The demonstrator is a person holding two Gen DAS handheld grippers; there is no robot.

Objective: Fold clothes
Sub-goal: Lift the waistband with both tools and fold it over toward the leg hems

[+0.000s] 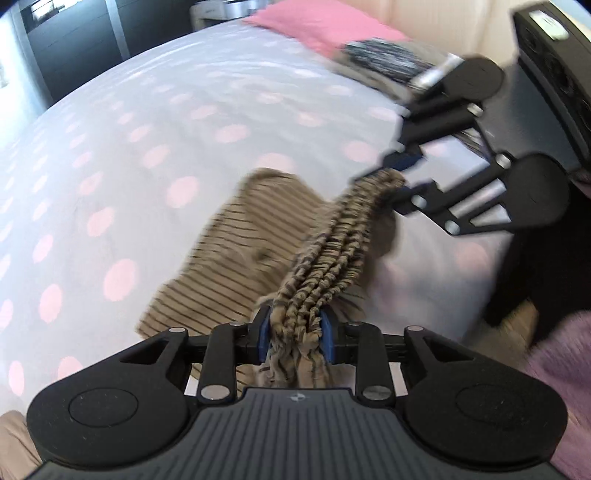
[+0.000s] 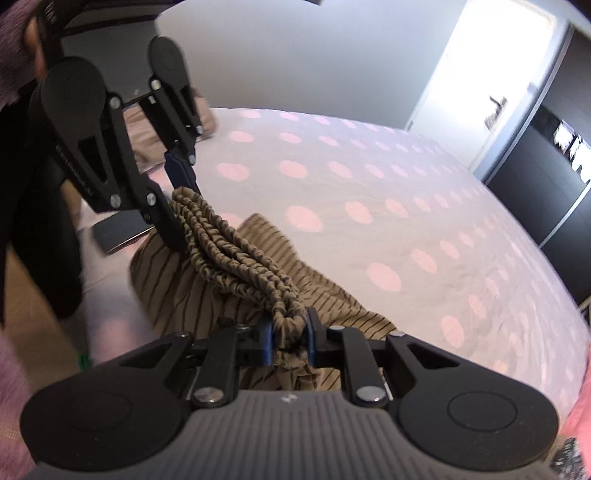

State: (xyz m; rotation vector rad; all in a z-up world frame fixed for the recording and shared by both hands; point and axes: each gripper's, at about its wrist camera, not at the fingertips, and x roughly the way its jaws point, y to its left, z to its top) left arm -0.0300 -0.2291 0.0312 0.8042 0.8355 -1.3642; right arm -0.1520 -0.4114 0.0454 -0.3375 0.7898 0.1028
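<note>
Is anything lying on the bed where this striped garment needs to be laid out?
Nothing visible. The polka-dot bedspread beyond the tan striped garment is bare; the pink cloth and patterned pile sit at the far edge.

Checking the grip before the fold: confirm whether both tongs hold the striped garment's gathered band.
Yes: the left tongs and right tongs each pinch an end of the gathered band.
</note>
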